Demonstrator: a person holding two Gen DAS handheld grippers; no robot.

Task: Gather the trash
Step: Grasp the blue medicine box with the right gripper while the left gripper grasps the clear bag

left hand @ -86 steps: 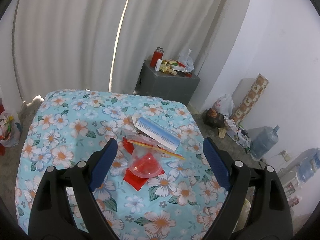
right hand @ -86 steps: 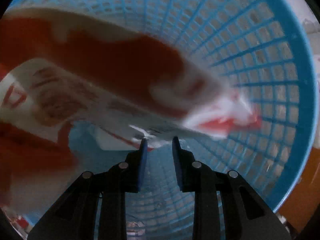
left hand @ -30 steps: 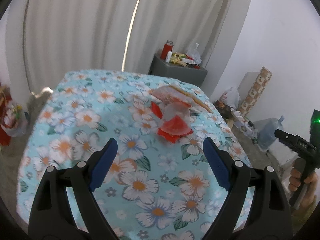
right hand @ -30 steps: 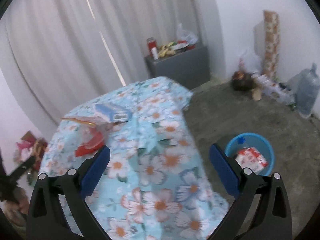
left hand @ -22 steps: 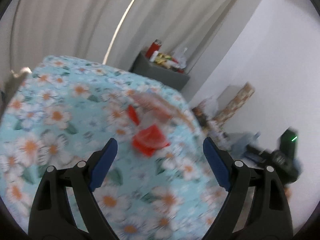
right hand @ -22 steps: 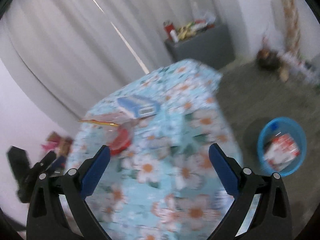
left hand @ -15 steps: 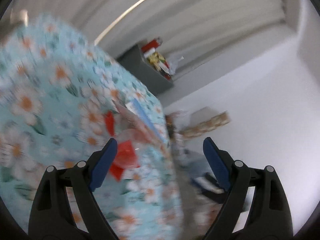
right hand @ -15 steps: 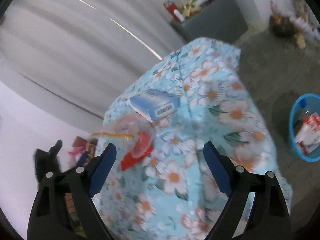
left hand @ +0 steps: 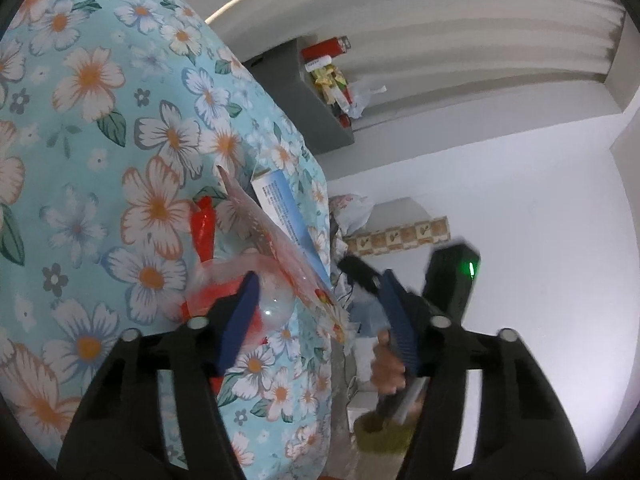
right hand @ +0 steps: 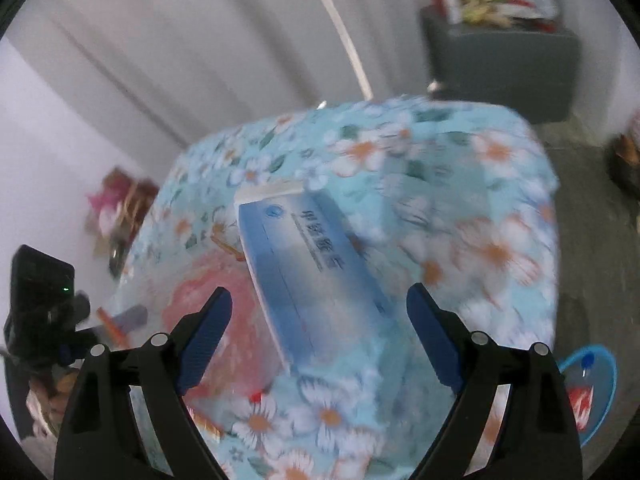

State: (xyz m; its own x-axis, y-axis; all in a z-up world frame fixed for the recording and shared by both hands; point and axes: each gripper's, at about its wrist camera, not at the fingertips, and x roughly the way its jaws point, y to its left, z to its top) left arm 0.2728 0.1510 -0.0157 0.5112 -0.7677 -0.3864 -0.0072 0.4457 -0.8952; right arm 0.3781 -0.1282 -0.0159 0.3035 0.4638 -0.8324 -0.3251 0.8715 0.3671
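A trash pile lies on the floral tablecloth: a blue and white box, a clear bag with red print, a clear plastic cup and a red wrapper. My left gripper is rolled sideways at the table's edge, its jaws closing. The bag's loose end hangs between them and the left finger overlaps the cup; no pad presses on anything. My right gripper hovers open just above the box, which lies between its fingers, untouched. A blue basket on the floor holds a red and white carton.
A grey cabinet with a red bottle and clutter stands by the curtain. Bags and a patterned roll lie along the white wall. A hand holds the right gripper's black body beside the table edge.
Both grippers have closed in on the trash pile. The left one has rolled sideways and its jaws have narrowed. The right one swung from a far view to just over the blue box.
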